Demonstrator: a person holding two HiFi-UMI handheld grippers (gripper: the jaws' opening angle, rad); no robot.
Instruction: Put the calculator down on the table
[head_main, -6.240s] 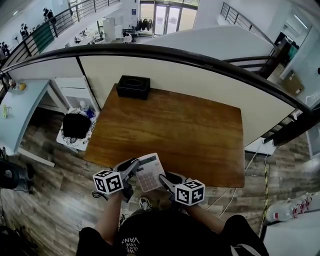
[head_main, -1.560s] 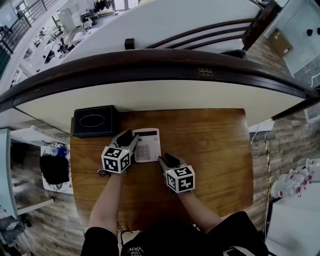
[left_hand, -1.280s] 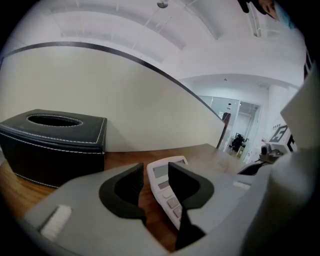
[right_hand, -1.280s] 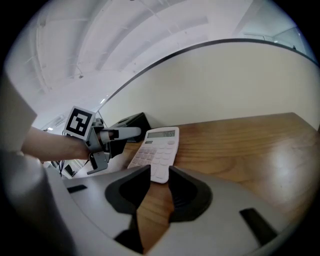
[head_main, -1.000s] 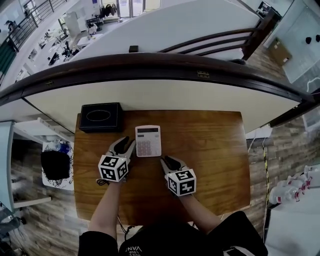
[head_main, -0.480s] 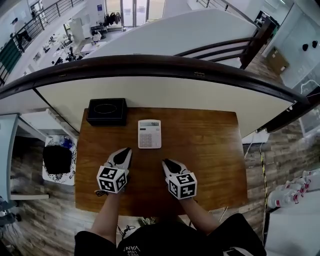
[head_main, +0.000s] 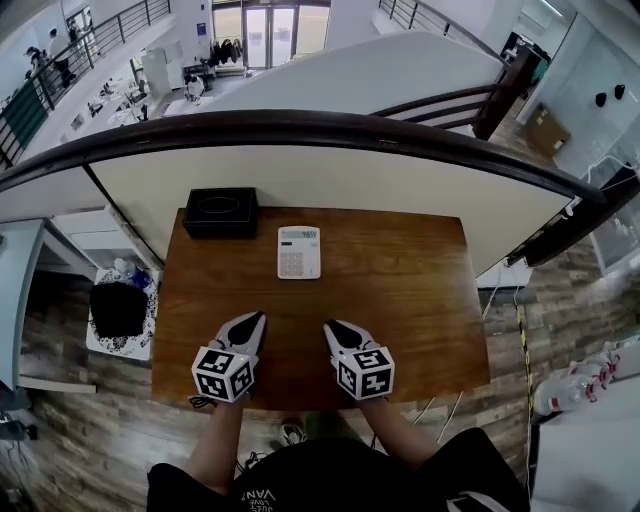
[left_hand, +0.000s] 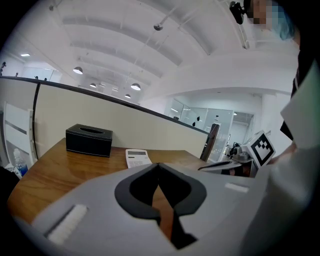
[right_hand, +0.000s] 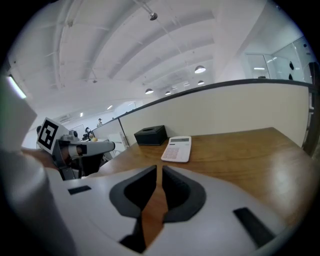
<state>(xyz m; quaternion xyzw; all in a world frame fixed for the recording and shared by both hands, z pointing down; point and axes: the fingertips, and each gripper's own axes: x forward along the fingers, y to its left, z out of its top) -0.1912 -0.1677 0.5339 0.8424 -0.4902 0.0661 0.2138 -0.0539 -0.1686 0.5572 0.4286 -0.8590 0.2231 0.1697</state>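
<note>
The white calculator (head_main: 299, 251) lies flat on the brown wooden table (head_main: 400, 285), towards its far side, with nothing touching it. It also shows in the left gripper view (left_hand: 137, 157) and the right gripper view (right_hand: 177, 148). My left gripper (head_main: 256, 318) hovers over the table's near part, well short of the calculator. Its jaws have just been closing and now meet with nothing between them (left_hand: 159, 166). My right gripper (head_main: 329, 326) hangs beside it, also shut and empty (right_hand: 159, 171).
A black tissue box (head_main: 221, 212) stands at the table's far left corner, left of the calculator. A cream partition with a dark curved rail (head_main: 330, 125) runs behind the table. A black bag (head_main: 118, 308) sits on the floor to the left.
Both grippers have drawn back from the calculator towards the table's near edge. The left jaws, open a second ago, are now closed. The calculator stays where it lay.
</note>
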